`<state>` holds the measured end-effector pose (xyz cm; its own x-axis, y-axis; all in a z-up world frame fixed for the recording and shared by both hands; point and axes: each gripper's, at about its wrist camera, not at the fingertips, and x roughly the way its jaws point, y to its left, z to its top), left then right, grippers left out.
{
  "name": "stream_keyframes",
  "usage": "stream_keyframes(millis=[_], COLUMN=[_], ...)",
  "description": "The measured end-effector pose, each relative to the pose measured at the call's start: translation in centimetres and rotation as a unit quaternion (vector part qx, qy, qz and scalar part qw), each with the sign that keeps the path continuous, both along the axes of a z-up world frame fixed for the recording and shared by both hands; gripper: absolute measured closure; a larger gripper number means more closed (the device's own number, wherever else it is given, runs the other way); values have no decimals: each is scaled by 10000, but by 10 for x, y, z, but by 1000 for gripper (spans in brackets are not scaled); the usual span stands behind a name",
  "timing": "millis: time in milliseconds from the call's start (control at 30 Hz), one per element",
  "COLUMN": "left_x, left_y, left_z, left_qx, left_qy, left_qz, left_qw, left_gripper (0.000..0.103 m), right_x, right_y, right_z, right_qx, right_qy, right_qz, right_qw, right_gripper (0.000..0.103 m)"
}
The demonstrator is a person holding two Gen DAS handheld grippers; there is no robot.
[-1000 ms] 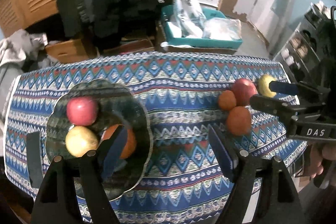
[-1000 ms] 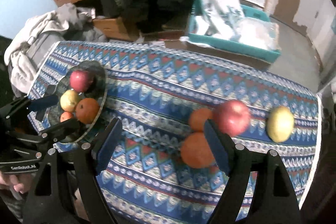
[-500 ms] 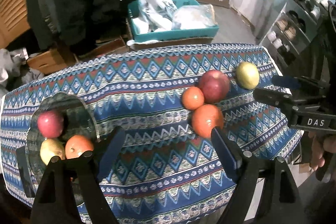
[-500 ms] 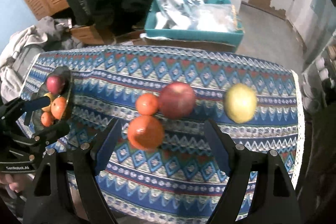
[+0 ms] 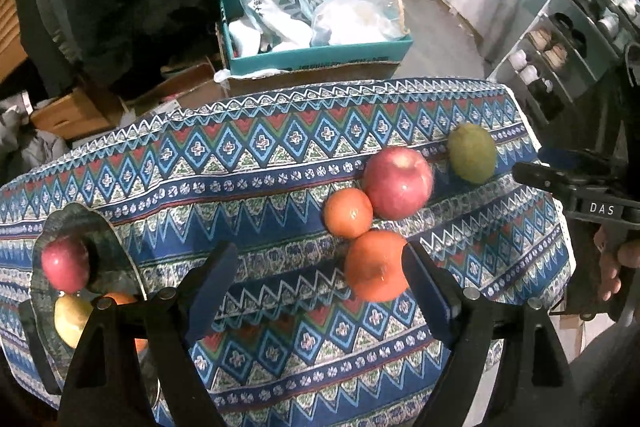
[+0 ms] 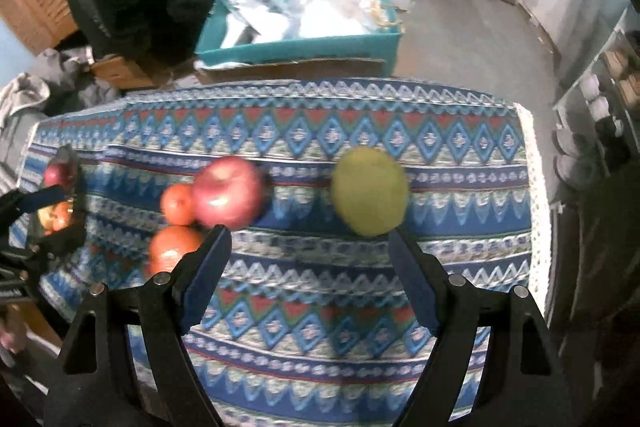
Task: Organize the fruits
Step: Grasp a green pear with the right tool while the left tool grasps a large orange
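Both my tongs, left (image 5: 316,287) and right (image 6: 308,267), are released and empty; four fruits by the bench's right edge, pear (image 6: 370,191) likely next for the glass plate (image 5: 116,247).

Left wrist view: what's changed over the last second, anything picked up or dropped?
Both hand-held grippers swung away from the glass plate toward the loose fruit. The left hand-held gripper now frames the nearest orange; the right hand-held gripper lines up below the green fruit. Nothing grasped or released. No fruit moved.
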<state>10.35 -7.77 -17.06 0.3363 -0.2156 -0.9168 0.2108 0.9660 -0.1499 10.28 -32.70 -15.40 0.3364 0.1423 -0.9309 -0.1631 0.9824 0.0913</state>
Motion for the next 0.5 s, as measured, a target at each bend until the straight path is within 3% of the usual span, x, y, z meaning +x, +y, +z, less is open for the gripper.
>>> stream_keyframes(millis=[500], left_x=[41], left_y=[-15], left_z=[-43], left_qx=[-84], left_qy=[464], left_qz=[23], left_qw=[9989], left_gripper=[18], right_x=[53], right_y=[-28], right_z=[-65], right_qx=[-179], right_qy=[568], right_qz=[228], right_qw=[9980], right_gripper=[23])
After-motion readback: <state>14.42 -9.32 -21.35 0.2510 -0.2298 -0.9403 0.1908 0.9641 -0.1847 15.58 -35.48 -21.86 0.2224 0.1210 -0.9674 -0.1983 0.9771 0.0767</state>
